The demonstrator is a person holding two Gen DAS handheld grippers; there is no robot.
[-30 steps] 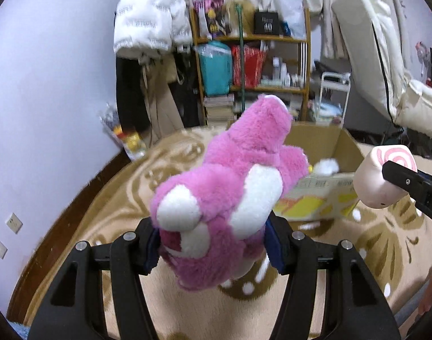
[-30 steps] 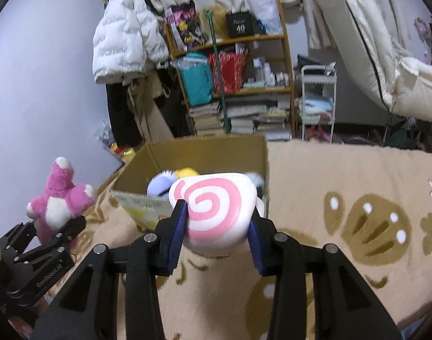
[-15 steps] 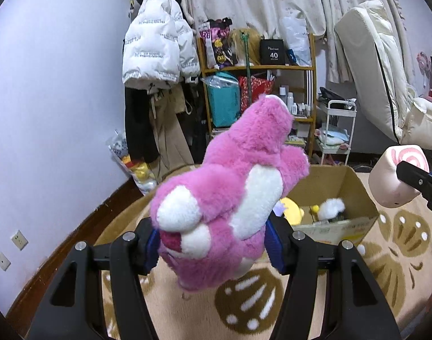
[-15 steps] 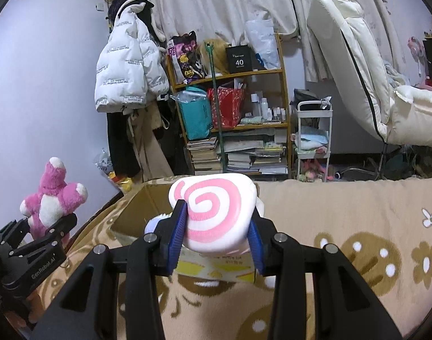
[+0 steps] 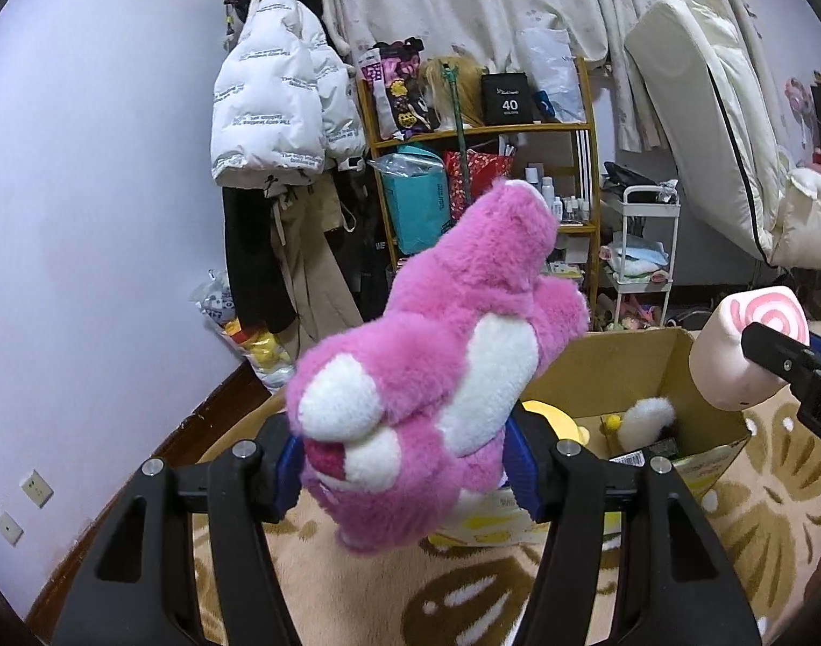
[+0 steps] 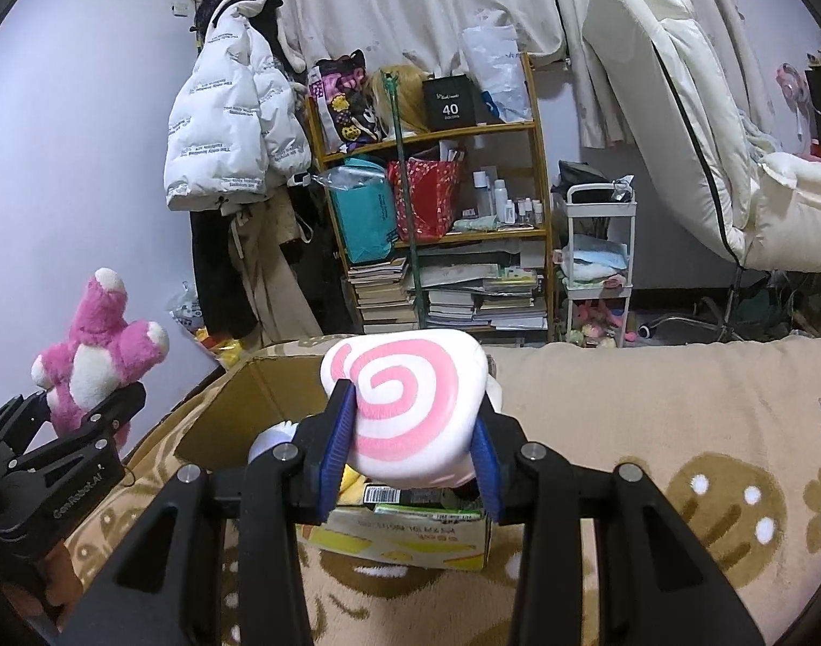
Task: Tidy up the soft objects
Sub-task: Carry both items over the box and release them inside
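The left tool (image 5: 405,463) was clamped on one pink plush (image 5: 437,371), held in the air above the near left corner of the box (image 5: 625,371); its long axis ran up and away from the tool, head end toward the shelf (image 5: 480,132). The right tool (image 6: 410,447) was clamped on one swirl cushion (image 6: 405,404), spiral face toward the camera, over the box's near edge. One open cardboard box stood on the rug (image 6: 652,404); inside lay a yellow toy (image 5: 558,420) and a white fluffy toy (image 5: 647,420), others unclear.
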